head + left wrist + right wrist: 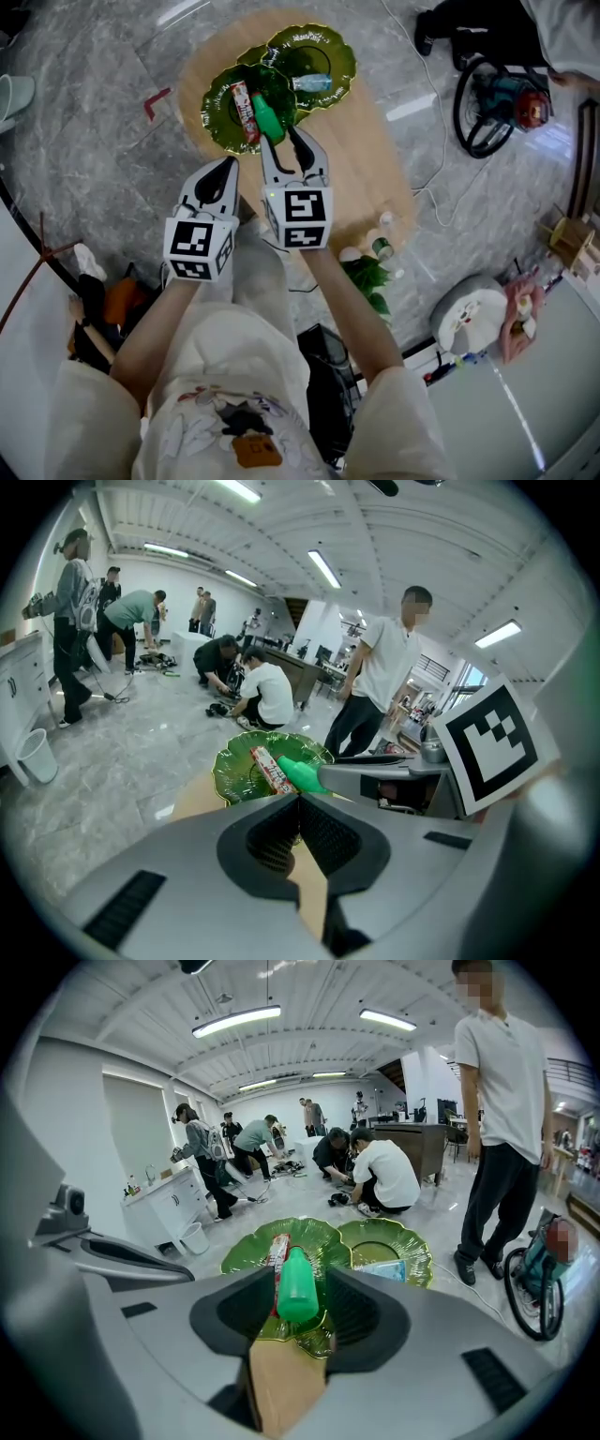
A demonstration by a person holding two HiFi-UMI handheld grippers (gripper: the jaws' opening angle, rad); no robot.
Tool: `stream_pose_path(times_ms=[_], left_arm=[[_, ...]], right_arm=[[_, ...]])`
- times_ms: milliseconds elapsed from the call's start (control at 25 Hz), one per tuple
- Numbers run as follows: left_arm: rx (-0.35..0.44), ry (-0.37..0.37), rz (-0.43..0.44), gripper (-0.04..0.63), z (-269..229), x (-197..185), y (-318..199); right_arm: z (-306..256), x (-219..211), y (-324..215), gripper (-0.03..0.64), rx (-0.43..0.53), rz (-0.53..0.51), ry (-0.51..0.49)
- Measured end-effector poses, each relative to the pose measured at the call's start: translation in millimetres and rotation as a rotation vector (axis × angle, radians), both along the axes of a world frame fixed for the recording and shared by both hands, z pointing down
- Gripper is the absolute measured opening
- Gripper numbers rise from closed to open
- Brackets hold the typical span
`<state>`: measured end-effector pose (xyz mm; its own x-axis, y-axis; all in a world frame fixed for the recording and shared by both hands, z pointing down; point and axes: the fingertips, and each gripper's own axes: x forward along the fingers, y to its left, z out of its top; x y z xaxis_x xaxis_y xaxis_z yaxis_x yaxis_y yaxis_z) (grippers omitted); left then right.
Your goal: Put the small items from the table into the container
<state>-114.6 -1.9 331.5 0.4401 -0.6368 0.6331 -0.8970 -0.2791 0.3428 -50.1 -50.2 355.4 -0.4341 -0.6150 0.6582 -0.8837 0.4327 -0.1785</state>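
Two green scalloped dishes stand on the round wooden table (366, 159). The nearer dish (217, 112) (246, 1255) holds a red-and-white candy pack (244, 108) (270, 769). My right gripper (286, 141) (300, 1283) is shut on a green bottle (267, 117) (297, 1288), which sticks out forward over that dish's near rim. The farther dish (323, 42) (375, 1241) holds a pale blue packet (312, 82) (382, 1269). My left gripper (225, 169) (298, 808) hangs beside the right one, short of the dish, jaws shut with nothing in them.
A few small bottles and a leafy plant (373, 267) sit at the table's near right edge. A white cable (433, 202) trails on the marble floor. A dark wheeled machine (492, 98) stands at the right. Several people (375, 1171) stand or crouch beyond the table.
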Motion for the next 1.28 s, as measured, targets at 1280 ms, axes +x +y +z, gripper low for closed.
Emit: stream_pose_path(times_ms=[1280], left_arm=[[0.113, 0.005, 0.162, 0.008, -108, 60, 68]], right_arm=[[-103, 58, 102, 0.024, 0.079, 0.079, -0.047]])
